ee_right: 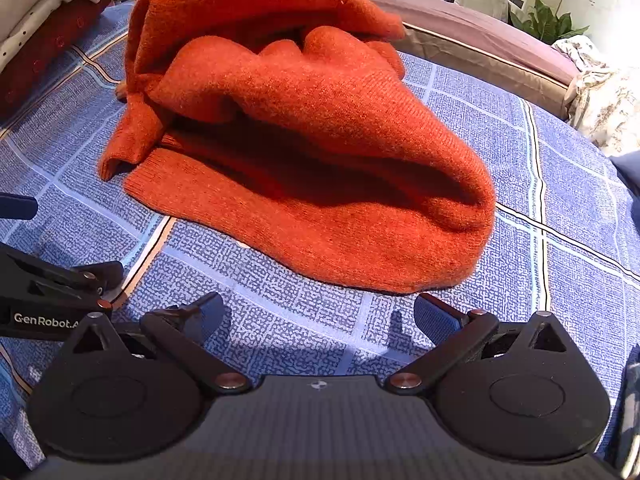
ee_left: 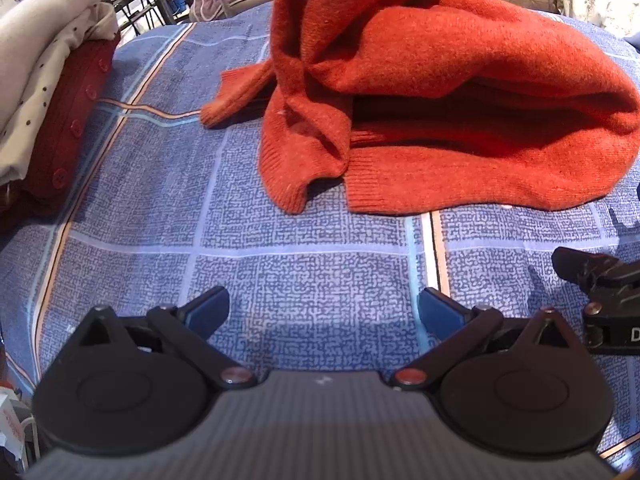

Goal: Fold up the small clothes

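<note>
An orange knit sweater (ee_left: 440, 80) lies crumpled in a heap on the blue checked bedspread (ee_left: 304, 248); it also shows in the right wrist view (ee_right: 312, 128). Its ribbed hem faces me and a sleeve (ee_left: 236, 96) trails to the left. My left gripper (ee_left: 323, 306) is open and empty, a short way in front of the hem. My right gripper (ee_right: 318, 314) is open and empty, close to the sweater's near edge. Each gripper shows at the side of the other's view: the right one (ee_left: 600, 300) and the left one (ee_right: 52, 292).
A stack of folded clothes (ee_left: 44, 92), white, dotted and dark red, sits at the left of the bed; it also shows in the right wrist view (ee_right: 44, 20). A brown mattress edge (ee_right: 480, 36) and a patterned cloth (ee_right: 604, 96) lie at the back right.
</note>
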